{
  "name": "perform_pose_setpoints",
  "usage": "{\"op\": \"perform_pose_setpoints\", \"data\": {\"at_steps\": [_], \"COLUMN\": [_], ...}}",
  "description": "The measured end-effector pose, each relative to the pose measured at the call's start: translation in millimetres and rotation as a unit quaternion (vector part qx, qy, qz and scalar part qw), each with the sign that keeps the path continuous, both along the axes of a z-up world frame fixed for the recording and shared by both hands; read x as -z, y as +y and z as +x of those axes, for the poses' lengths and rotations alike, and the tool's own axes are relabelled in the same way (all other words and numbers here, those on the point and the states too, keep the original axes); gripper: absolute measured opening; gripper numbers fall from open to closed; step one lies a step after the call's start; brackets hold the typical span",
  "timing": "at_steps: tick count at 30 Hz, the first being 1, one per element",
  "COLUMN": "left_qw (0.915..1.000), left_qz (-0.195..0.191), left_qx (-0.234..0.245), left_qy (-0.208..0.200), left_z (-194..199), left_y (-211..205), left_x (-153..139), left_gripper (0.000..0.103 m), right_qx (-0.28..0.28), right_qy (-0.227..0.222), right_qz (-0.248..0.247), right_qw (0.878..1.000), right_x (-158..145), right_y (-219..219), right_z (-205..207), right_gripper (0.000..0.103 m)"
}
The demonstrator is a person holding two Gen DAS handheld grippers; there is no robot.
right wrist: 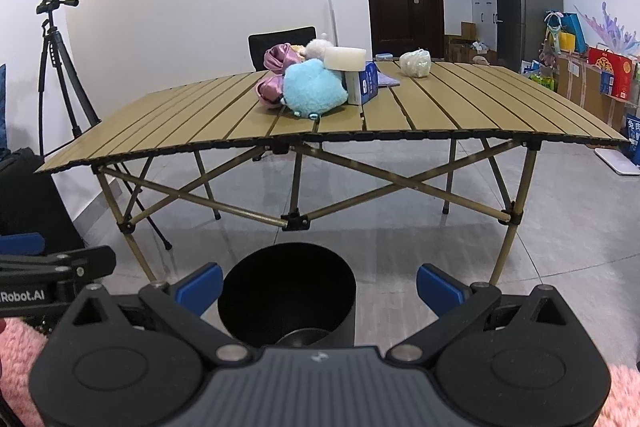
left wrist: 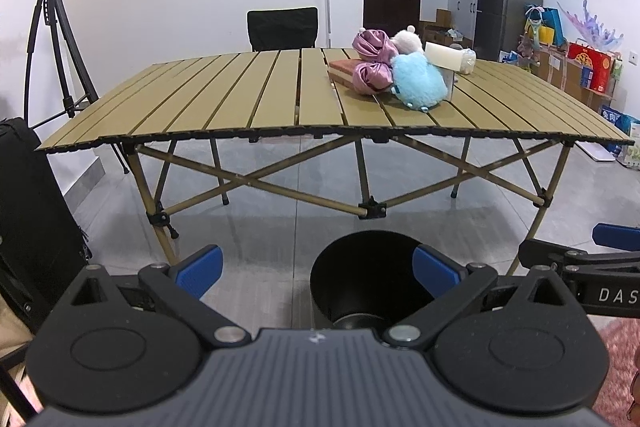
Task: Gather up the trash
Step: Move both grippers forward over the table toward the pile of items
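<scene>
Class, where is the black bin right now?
The bin stands on the floor before the table, near its front edge; in the right wrist view it sits between the open gripper's fingers.

**Slatted table and tiled floor**

A tan slatted folding table (right wrist: 440, 107) carries a blue plush toy (right wrist: 314, 87). Beside the toy lie pink satin bundles (right wrist: 276, 71), a carton (right wrist: 364, 83) and a crumpled bag (right wrist: 416, 63). A black bin (right wrist: 288, 303) stands on the floor (right wrist: 560, 247) before the table.

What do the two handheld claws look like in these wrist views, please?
Each claw, left and right, has black linkage arms with silver pivot pins, round black side discs, a ribbed grey body and blue fingertips. White lettering marks the side of each. Pink fluffy sleeves show at the edges.
</scene>
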State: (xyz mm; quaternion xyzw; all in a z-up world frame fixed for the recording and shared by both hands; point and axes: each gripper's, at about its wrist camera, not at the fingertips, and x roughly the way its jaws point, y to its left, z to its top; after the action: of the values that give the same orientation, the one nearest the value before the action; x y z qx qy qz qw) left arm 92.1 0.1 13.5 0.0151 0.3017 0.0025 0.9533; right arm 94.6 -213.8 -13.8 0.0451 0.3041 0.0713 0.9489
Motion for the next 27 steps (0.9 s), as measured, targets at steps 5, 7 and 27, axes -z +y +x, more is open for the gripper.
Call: {"op": "perform_pose_setpoints", "data": {"at_steps": [5,7,27], "left_qw": [1.0000,1.0000,0.9987], "left_qz": [-0.001,-0.002,-0.015], "left_qx": [-0.002,-0.004,-0.022], "left_qy": [-0.005,-0.007,-0.044], "left_z": [23,32,126], "left_y": [0,2,4], "left_x": [-2,-3,-28], "left_gripper": [0.103,0.103,0.103], "right_qx": [-0.001,0.000,0.008], "right_qy": [-0.015,-0.021,-0.106], "right_qz": [0.000,-0.001,-0.002], "right_qw": [1.000,1.000,0.994], "right_x": [-3,-5,-31], "right_y": [0,1,-2], "right_z": [23,32,130], "right_gripper": [0.103,0.103,0.103]}}
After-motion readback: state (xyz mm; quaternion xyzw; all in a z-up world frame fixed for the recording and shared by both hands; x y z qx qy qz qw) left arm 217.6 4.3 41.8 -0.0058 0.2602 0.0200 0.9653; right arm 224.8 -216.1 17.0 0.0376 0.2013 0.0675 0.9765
